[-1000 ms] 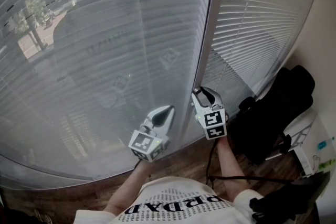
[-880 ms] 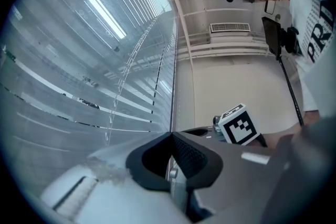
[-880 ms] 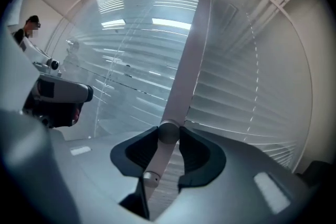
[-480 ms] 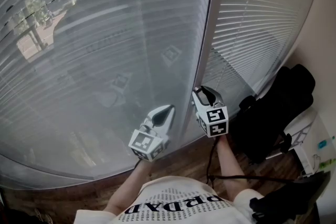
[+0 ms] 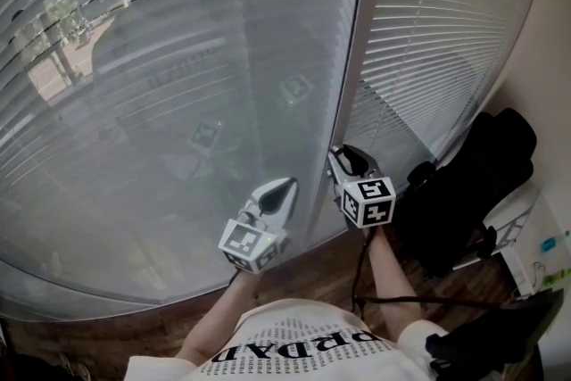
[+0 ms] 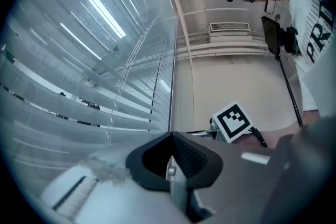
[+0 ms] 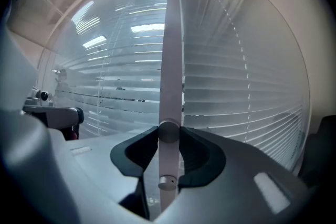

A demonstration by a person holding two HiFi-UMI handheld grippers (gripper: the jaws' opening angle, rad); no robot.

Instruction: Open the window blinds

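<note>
Twisting the wand point(image 7: 170, 60) with the right gripper point(image 7: 169, 134).
Clamped on it, rolled since a second ago; blinds point(image 5: 178, 85) just ahead barely open, so more twisting likely; left gripper point(image 6: 172, 136) idle alongside, jaws together.

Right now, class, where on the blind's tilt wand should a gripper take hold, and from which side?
Low on its shaft, from the room side, jaws either side. The wand is a thin upright rod beside the blinds; a pinch across it, as the right gripper shows, suits twisting.

A black bag point(image 5: 464, 192) lies on the wooden floor point(image 5: 303, 270) at right.
</note>
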